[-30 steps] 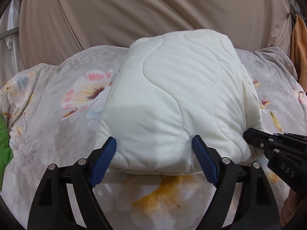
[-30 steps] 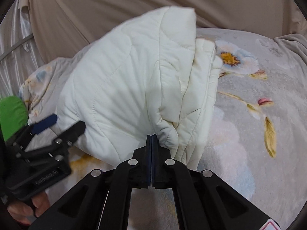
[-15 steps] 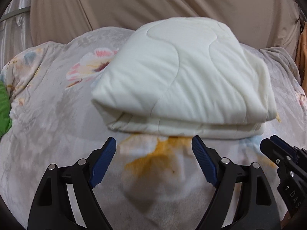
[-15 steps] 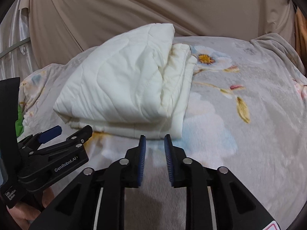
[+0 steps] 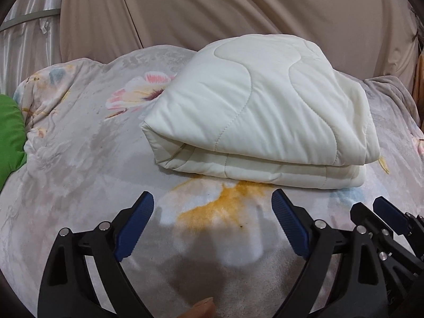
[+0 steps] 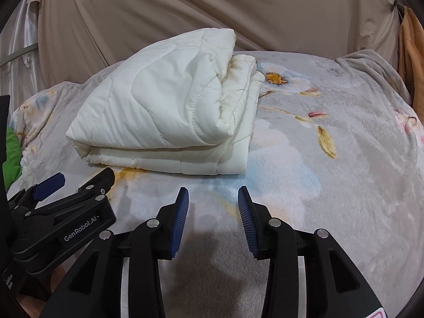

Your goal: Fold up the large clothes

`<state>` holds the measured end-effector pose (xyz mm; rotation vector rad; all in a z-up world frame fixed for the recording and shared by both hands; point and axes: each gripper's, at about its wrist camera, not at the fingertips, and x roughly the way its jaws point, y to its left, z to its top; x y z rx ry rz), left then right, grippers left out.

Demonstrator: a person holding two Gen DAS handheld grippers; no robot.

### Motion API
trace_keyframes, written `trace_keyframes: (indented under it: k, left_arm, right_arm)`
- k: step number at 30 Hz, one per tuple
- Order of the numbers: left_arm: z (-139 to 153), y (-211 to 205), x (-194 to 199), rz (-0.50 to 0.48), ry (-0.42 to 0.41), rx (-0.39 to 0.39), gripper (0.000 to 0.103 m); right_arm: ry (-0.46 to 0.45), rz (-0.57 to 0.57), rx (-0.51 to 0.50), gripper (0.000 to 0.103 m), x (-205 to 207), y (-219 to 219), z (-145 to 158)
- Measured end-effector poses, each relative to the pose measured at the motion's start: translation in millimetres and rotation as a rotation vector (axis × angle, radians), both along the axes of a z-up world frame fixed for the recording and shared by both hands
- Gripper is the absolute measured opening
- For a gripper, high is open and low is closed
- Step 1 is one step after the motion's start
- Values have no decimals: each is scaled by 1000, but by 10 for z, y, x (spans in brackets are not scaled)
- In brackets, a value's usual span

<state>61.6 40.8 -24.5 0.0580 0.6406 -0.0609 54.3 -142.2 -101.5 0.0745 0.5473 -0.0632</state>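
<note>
A cream quilted comforter [image 5: 259, 111] lies folded in a thick stack on the bed, its layered edge toward me; the right wrist view shows the comforter [image 6: 164, 114] from its right end. My left gripper [image 5: 212, 198] hovers short of that near edge, its jaws wide and still opening, with only blanket between them. My right gripper [image 6: 212, 193] is pulled back from the comforter's right corner, its jaws partly apart and opening, holding nothing. The left gripper [image 6: 82, 177] shows at the lower left there. The right gripper [image 5: 381, 212] shows at the lower right of the left wrist view.
A grey floral fleece blanket [image 6: 331, 185] covers the bed under everything. A green cushion [image 5: 10, 137] sits at the left edge. Beige curtain [image 5: 238, 8] hangs close behind. An orange cloth [image 6: 410, 53] hangs at far right. A fingertip [image 5: 202, 304] shows at the bottom.
The right gripper, shut on the comforter's edge a second ago, let go and opened. Both grippers drew back, and the comforter settled flat in a folded stack.
</note>
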Motion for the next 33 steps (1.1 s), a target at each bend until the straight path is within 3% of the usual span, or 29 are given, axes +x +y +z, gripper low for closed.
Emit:
trace_keyframes:
  k: [16, 33]
  left_arm:
    - [26, -90, -82, 4, -48, 58, 88]
    - [30, -80, -93, 3, -50, 54, 87]
  right_arm:
    - [-14, -13, -39, 40, -26, 89, -7]
    - [-14, -16, -44, 40, -33, 102, -22]
